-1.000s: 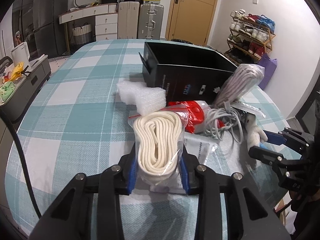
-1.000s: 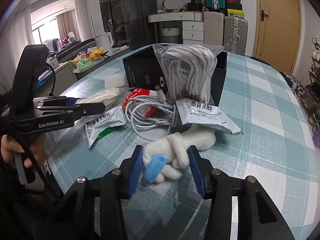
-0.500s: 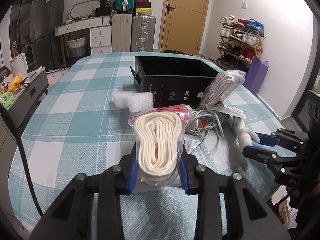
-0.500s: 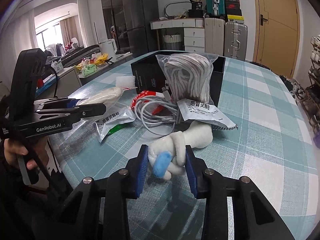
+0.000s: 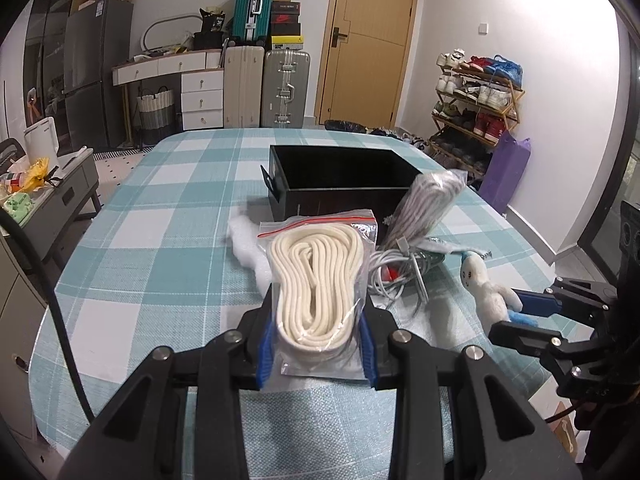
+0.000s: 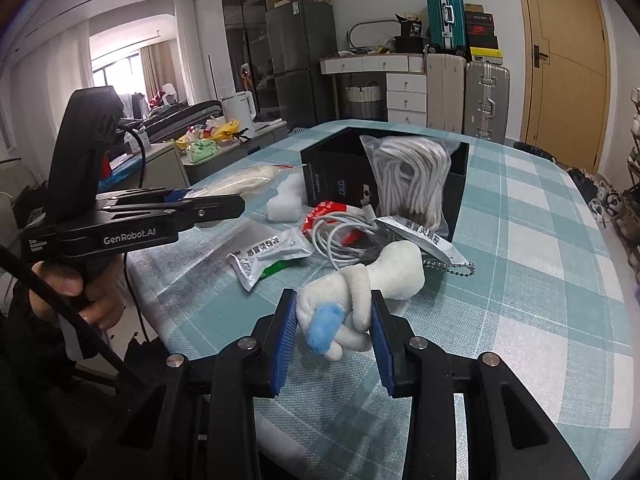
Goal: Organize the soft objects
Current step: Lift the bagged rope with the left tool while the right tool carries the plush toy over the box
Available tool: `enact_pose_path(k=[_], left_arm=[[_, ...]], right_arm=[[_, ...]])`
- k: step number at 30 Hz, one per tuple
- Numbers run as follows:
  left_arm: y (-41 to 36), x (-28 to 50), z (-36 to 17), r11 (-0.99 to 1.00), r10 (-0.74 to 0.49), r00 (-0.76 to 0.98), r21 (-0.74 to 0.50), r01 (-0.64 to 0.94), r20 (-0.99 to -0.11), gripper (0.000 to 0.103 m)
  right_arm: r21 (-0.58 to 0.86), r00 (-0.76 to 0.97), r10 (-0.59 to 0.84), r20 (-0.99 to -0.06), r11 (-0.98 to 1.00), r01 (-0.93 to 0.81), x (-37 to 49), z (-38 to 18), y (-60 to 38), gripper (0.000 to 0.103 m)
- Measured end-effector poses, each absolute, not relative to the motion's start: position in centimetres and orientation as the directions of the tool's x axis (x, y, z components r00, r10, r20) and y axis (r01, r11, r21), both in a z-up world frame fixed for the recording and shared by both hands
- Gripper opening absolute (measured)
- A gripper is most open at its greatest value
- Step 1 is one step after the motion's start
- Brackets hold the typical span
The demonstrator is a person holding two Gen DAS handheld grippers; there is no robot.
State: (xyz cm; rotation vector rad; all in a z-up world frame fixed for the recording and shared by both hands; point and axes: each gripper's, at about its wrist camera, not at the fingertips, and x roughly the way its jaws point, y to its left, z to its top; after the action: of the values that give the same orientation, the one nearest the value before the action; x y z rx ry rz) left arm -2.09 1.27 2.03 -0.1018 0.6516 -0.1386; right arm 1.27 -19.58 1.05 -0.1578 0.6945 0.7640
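My left gripper [image 5: 316,317] is shut on a clear zip bag of coiled cream rope [image 5: 316,276], held tilted up above the checked tablecloth [image 5: 160,248]. In the right wrist view, my right gripper [image 6: 334,302] is shut on a white plush toy [image 6: 400,268] with a blue tuft, lifted slightly off the cloth. The left wrist view also shows the plush toy [image 5: 486,292] in the right gripper [image 5: 506,312] at the right. An open black box [image 5: 340,184] stands behind the pile, near the table's middle.
A bag of grey rope [image 6: 412,176] leans against the box [image 6: 336,180]. A coiled white cable [image 6: 344,236], two foil sachets [image 6: 272,256], white foam [image 6: 284,204] and a bead chain [image 6: 452,268] lie in front. A hand holds the left gripper [image 6: 224,204].
The right jaws closed on the plush toy and raised it. The left gripper lifted the rope bag up and back from the pile; the camera now sits higher.
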Motion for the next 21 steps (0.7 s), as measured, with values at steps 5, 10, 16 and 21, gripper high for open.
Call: enact_pose_path(k=[5,10,16,21], left_arm=[[1.8,-2.2,2.5,0.985,-0.157,0.797,-0.148,0.086,-0.584,0.033],[2.0,-2.2,2.7,0.985,-0.155,0.8,-0.152,0.081,-0.58,0.033],[2.0,-2.2,2.9,0.985,-0.157,0.803,-0.153,0.083,-0.575,0.033],[2.0,-2.2,3.2,0.985,-0.154,0.808,-0.15,0.082,-0.569,0.033]], right_arm=[[0.127,0.51,0.617,-0.6,0.702,-0.701,0.4,2.2,-19.5,0.035],[0.122,0.512,0.638,-0.575,0.686,-0.717,-0.1,3.3,-19.1,0.035],[0.149,0.497,0.674,-0.547,0.662,-0.734,-0.2,4.3,-18.8,0.035],[0.157,0.498,0.691,-0.525,0.653,-0.741,-0.1,5.1,-18.4,0.035]])
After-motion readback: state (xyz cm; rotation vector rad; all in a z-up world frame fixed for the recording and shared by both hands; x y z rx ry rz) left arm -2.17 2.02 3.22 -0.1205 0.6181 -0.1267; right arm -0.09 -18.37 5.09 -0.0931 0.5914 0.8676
